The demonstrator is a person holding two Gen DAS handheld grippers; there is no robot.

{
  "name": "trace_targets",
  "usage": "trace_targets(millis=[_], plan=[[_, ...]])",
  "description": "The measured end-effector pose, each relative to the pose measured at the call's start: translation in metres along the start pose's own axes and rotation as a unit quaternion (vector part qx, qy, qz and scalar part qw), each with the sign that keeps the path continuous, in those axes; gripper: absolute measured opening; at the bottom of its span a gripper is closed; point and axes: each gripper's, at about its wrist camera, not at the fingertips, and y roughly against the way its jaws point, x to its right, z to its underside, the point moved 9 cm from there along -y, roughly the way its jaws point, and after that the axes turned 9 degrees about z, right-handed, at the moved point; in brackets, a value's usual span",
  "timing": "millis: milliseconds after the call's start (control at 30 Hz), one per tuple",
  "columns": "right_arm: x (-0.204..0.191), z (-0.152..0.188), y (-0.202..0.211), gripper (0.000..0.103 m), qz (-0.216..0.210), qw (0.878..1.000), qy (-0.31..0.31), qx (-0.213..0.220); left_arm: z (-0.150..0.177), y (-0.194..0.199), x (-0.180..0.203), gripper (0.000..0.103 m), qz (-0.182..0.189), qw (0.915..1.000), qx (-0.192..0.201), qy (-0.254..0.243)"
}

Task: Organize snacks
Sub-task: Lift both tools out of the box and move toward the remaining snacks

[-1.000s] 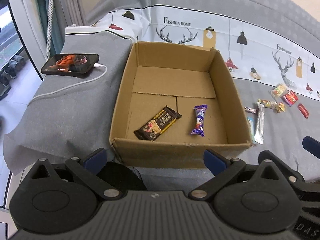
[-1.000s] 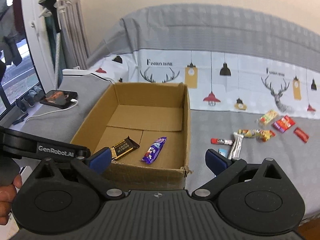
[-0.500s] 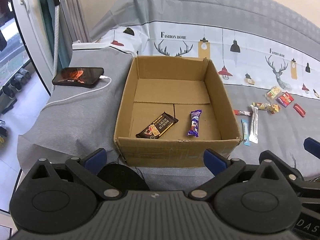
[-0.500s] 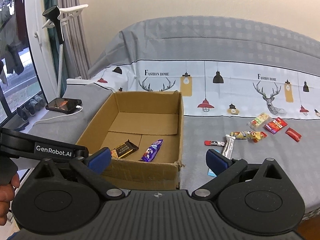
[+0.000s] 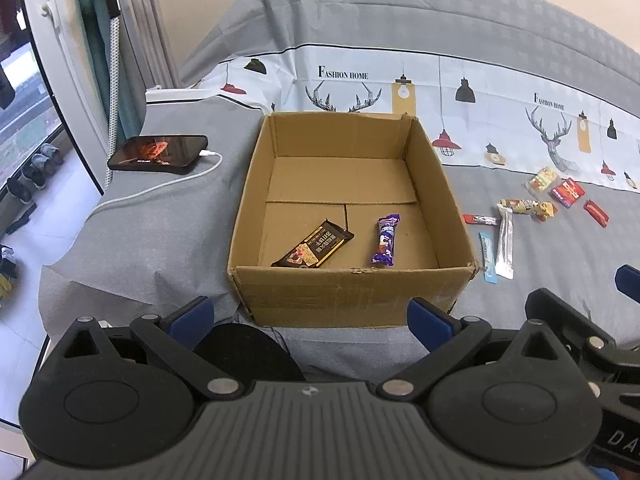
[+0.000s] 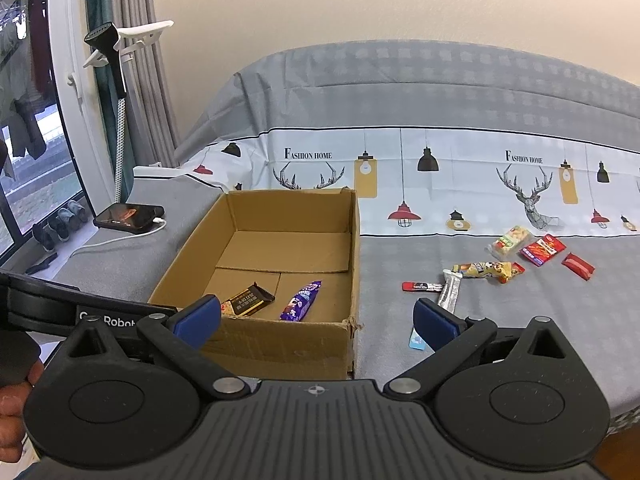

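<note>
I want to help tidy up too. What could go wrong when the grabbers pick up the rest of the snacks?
The silver stick pack touches the red stick pack and lies close to the yellow wrapper, so a pinch might catch two. Flat packets like the blue one could slip on the gray cloth. A wide swing may bump the cardboard box.

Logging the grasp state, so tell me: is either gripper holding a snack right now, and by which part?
Nothing is held. The left gripper and right gripper both have open jaws with no snack between them.
</note>
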Motion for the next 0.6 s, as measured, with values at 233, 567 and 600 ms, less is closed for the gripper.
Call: trace_targets(millis=[233, 567, 600], plan=[[-0.0005, 0.0003, 0.0003, 0.102, 0.0, 1.0, 0.002, -0.003, -0.0004, 0.001, -0.0012, 0.103, 0.001, 1.0, 0.001, 0.003], [-0.0021, 0.0008, 0.0009, 0.102, 0.001, 1.0, 0.001, -0.004, 0.0003, 0.0001, -0.001, 0.103, -0.001, 1.0, -0.001, 0.002], [-0.0021, 0.0008, 0.0009, 0.102, 0.001, 1.0, 0.001, -0.004, 0.0003, -0.0002, -0.0012, 0.103, 0.0, 1.0, -0.001, 0.002]])
